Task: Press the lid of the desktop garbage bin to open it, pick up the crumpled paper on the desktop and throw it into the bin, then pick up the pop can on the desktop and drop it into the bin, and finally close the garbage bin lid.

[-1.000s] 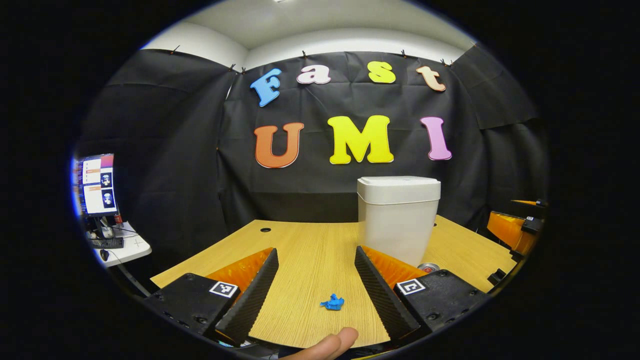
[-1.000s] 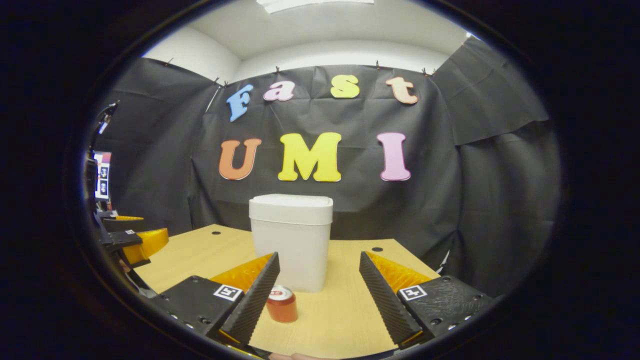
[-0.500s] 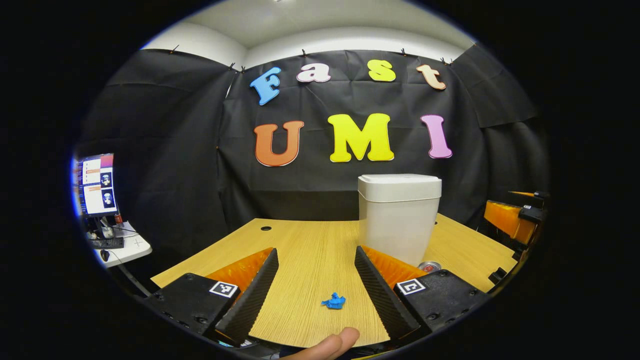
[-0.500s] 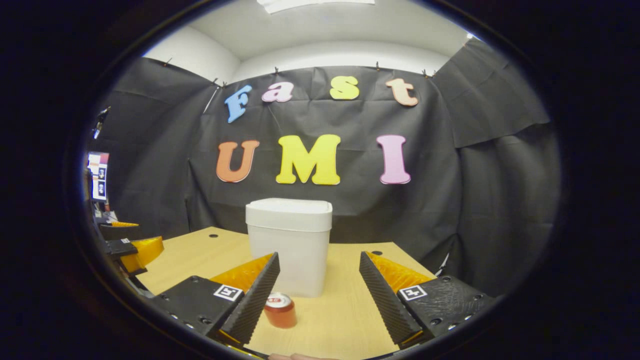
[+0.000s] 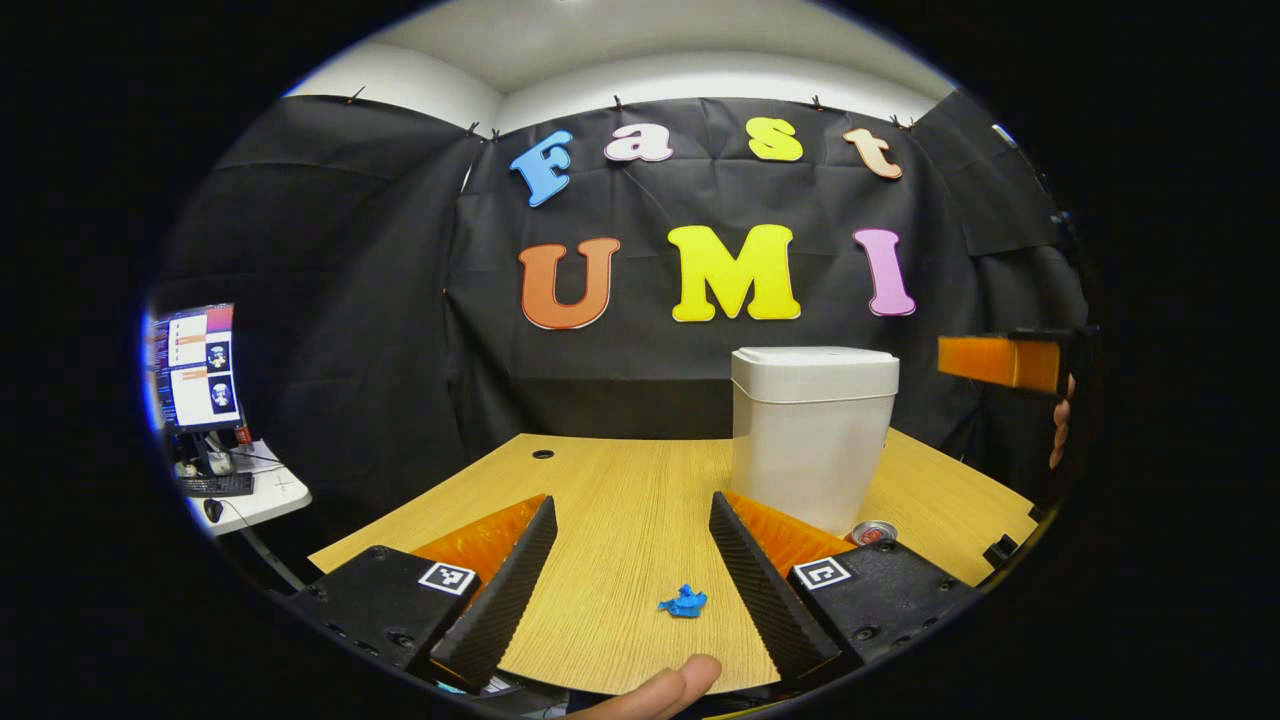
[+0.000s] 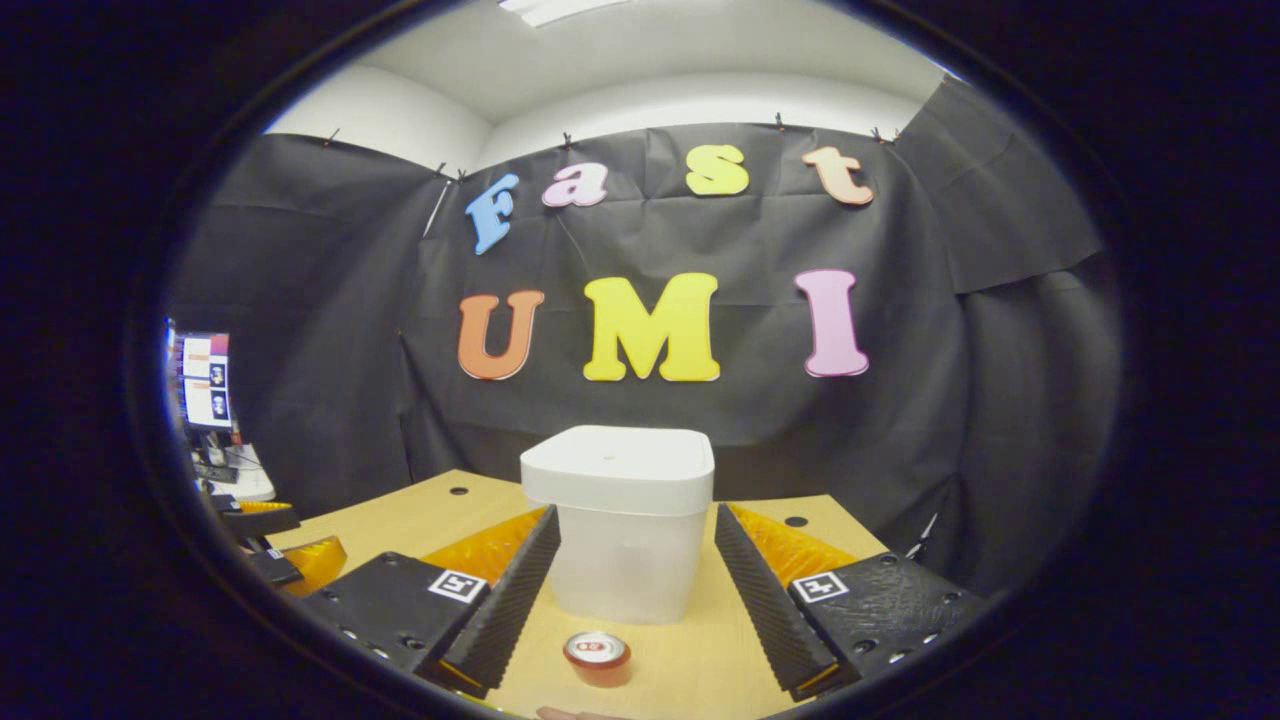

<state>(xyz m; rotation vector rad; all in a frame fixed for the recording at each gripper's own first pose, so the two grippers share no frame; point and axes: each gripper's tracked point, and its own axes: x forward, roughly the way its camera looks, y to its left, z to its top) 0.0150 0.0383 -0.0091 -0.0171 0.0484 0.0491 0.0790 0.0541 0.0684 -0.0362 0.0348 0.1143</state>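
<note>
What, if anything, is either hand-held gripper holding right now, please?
Nothing: both the left hand-held gripper and the right hand-held gripper are open and empty.

Both views face the booth's back wall. The left gripper view sits low over the desk (image 5: 620,490); the right gripper view seems higher, above the bin (image 6: 618,470); both share the bin.

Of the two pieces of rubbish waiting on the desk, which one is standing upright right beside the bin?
The pop can: it stands upright just in front of the bin, whereas the crumpled blue paper lies out on the open desk.
</note>
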